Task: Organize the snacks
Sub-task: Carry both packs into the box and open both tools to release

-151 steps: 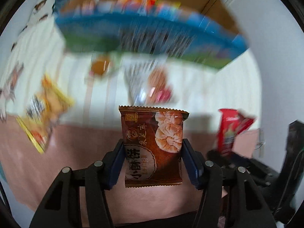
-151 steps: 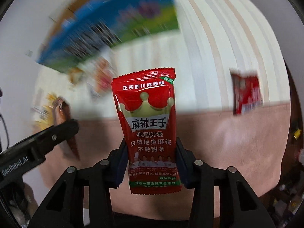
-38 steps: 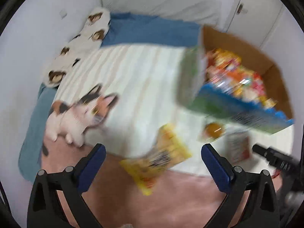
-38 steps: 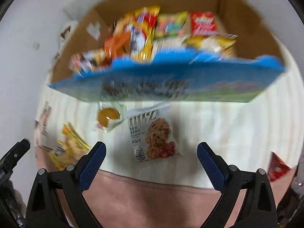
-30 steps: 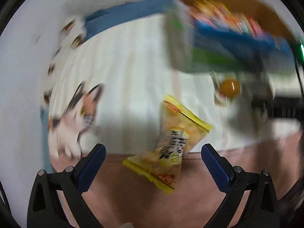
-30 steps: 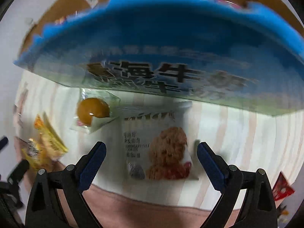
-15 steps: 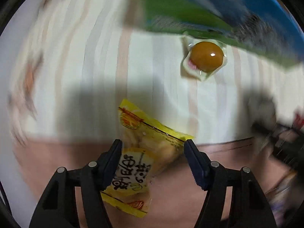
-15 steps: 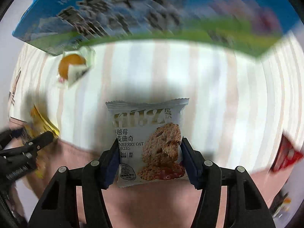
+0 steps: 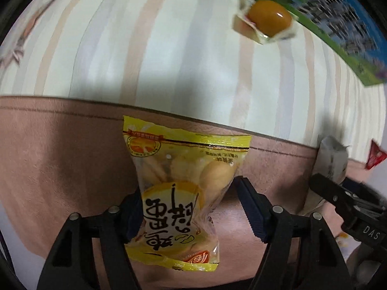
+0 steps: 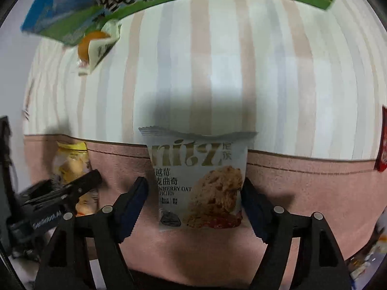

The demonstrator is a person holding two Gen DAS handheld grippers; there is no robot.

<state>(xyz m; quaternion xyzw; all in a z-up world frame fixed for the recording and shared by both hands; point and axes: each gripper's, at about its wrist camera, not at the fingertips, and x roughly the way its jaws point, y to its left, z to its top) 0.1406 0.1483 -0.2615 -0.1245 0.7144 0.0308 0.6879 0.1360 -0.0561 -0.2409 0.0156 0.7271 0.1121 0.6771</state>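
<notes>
A yellow snack pack [image 9: 174,183] hangs upside down between the blue pads of my left gripper [image 9: 187,193], lifted off the striped sheet [image 9: 150,48]. The jaws are opening a little, and both pads still touch the pack. My right gripper [image 10: 194,188] holds a grey cranberry oat cookie pack [image 10: 198,178] upright by its sides. Its jaws are opening too, with the pack still between them. Each gripper shows at the edge of the other view: the right gripper [image 9: 324,183] with the grey pack [image 9: 332,154], the left gripper [image 10: 79,186] with the yellow pack [image 10: 70,164].
A wrapped orange-brown egg snack [image 9: 266,21] lies on the sheet against the blue-green carton [image 9: 338,19], also seen as egg snack [image 10: 93,46] and carton [image 10: 121,7]. A red packet [image 10: 382,145] lies at the far right. A pink cover [image 10: 302,188] borders the sheet.
Both grippers came down wide open over the packs, closed on them and lifted them off the sheet. The carton slid to the top edge of both views.
</notes>
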